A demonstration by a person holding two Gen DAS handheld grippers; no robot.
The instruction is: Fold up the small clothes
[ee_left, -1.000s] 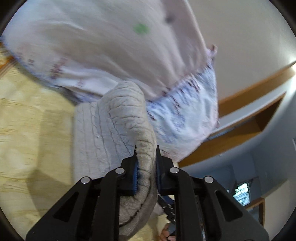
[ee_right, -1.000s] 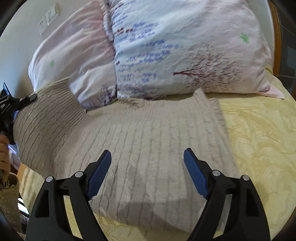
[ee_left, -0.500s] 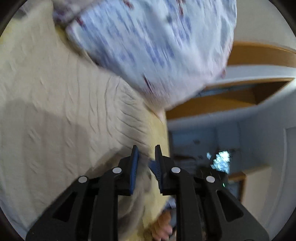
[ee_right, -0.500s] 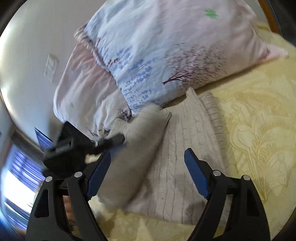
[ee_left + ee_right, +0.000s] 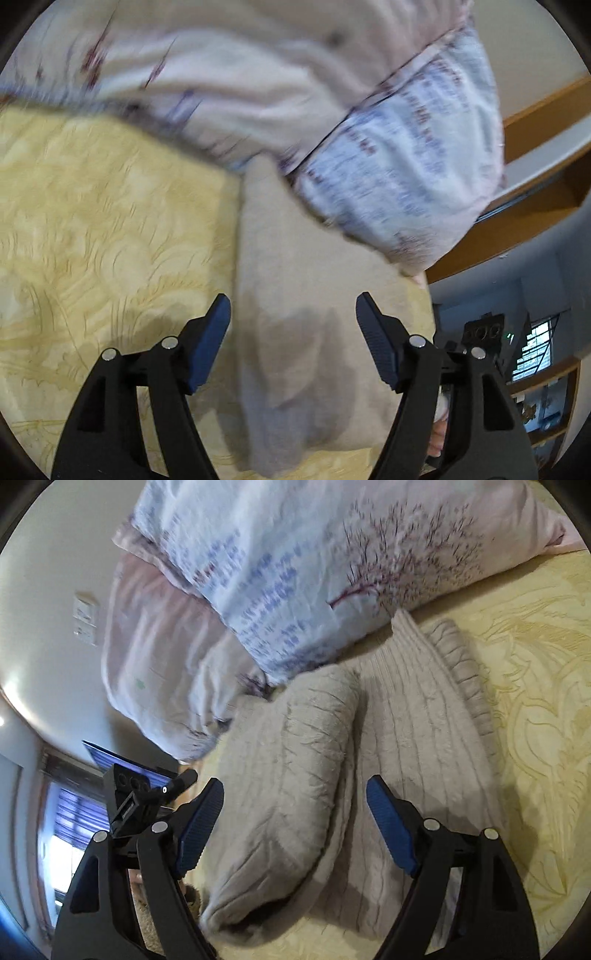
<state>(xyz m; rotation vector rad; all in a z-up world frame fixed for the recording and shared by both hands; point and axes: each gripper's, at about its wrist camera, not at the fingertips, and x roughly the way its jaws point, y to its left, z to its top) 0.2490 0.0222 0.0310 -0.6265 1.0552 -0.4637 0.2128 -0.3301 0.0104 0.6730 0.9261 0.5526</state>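
A beige cable-knit sweater (image 5: 399,760) lies on the yellow bedspread (image 5: 546,716), its left part folded over into a thick flap (image 5: 288,775). It also shows in the left wrist view (image 5: 310,325), blurred. My left gripper (image 5: 293,310) is open and empty just above the sweater. My right gripper (image 5: 295,794) is open and empty, above the flap's edge. The left gripper's body (image 5: 140,797) shows at the left in the right wrist view.
Two floral pillows (image 5: 332,565) lean against the wall behind the sweater, touching its far edge; they also show in the left wrist view (image 5: 406,155). A wooden headboard (image 5: 539,110) and a shelf are at the right. The bed's edge lies beside the sweater.
My left gripper carried a fold of the sweater across, then opened and let it go; the flap now lies on the sweater. My right gripper stayed open and moved closer.
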